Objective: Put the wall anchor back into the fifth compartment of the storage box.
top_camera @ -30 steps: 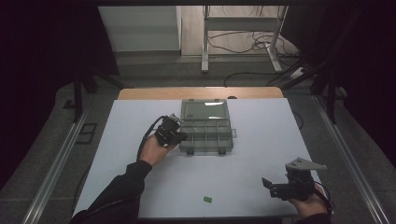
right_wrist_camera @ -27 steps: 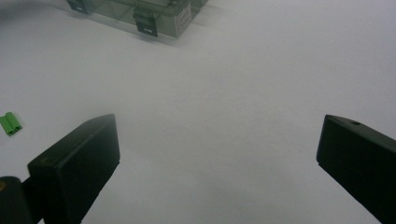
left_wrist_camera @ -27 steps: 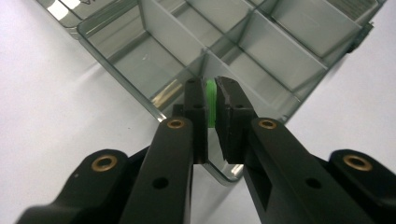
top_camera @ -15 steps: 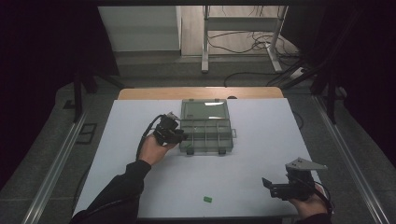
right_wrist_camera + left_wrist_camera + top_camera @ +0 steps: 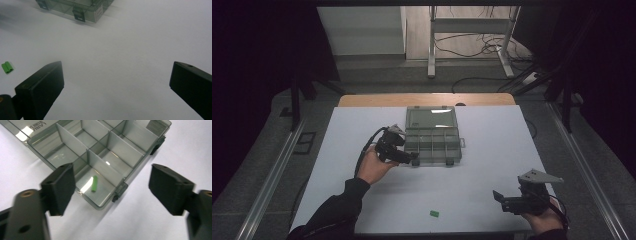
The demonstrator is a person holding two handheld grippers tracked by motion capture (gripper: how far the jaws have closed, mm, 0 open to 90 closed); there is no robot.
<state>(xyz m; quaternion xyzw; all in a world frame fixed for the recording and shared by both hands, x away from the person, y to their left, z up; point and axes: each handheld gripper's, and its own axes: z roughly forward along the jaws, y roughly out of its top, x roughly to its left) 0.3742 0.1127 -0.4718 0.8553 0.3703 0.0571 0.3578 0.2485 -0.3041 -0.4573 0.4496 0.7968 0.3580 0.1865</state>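
One clear box (image 5: 432,137), lid open. Eight compartments in it as far as the high view tells, in two rows of four. Two latches (image 5: 78,12) on its front wall. Two green pieces: one piece (image 5: 94,183) in a corner compartment, one piece (image 5: 434,214) on the table (image 5: 492,150). Two grippers: left gripper (image 5: 404,154), right gripper (image 5: 500,199). Two hands.

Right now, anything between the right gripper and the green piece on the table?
Nothing. In the right gripper view, bare white table separates the open right gripper from the green piece; the high view agrees.
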